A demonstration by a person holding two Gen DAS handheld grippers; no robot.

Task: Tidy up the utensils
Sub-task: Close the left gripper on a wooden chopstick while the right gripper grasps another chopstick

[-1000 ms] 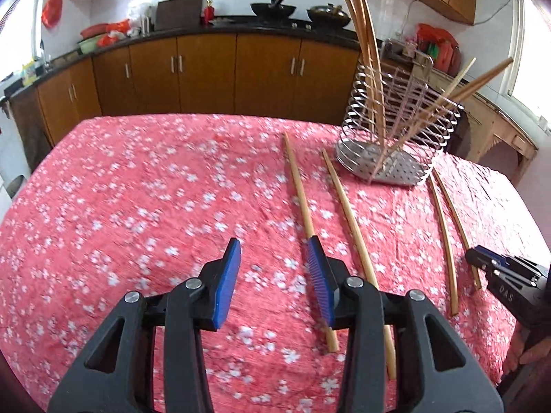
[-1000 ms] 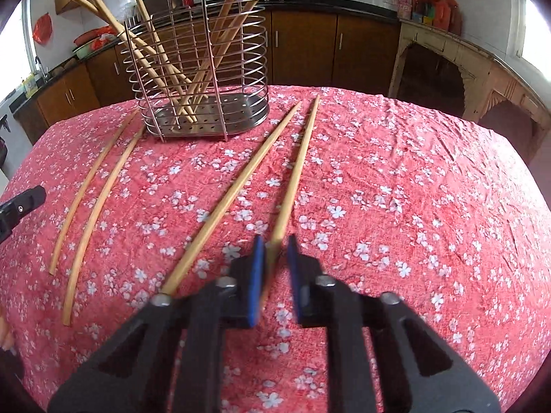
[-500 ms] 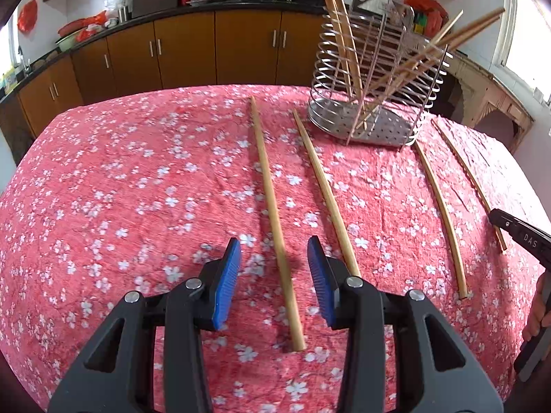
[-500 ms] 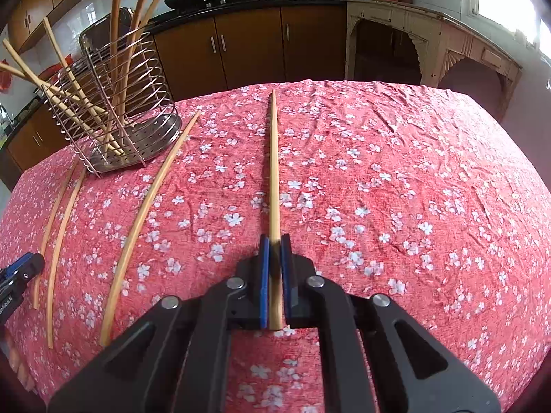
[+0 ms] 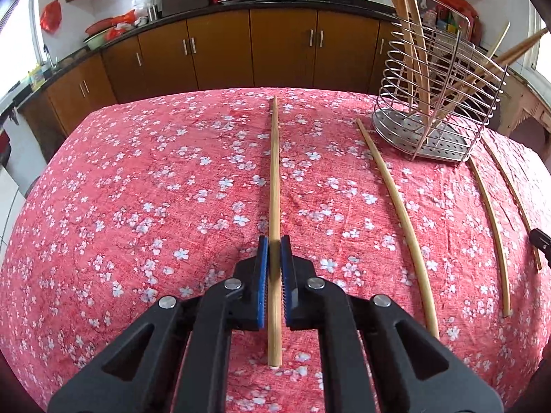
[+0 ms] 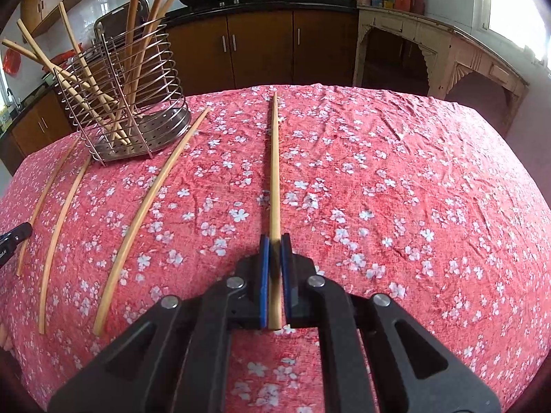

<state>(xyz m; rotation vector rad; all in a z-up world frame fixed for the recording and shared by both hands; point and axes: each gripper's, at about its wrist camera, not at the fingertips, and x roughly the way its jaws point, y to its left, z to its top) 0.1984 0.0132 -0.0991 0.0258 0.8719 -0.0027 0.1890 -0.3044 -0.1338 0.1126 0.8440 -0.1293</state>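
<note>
Four long bamboo chopsticks lie on the red flowered tablecloth [image 5: 137,206] around a wire utensil holder [image 5: 437,103] that has several more chopsticks standing in it. My left gripper [image 5: 274,241] is shut on the near end of the outermost left chopstick [image 5: 274,172], which still stretches along the cloth. My right gripper [image 6: 274,241] is shut on the outermost right chopstick [image 6: 274,172], also flat on the cloth. Between them lie two loose chopsticks [image 5: 396,199] [image 5: 489,213]. The holder [image 6: 127,103] stands at the far left in the right wrist view.
Brown kitchen cabinets [image 5: 220,44] and a dark counter with woks run behind the table. A pale carved wooden side table [image 6: 447,51] stands at the back right. The tablecloth drops away at the table's edges on both sides.
My left gripper shifted over the left chopstick and closed its jaws on it. My right gripper swung to line up with its chopstick and clamped it, then stayed put.
</note>
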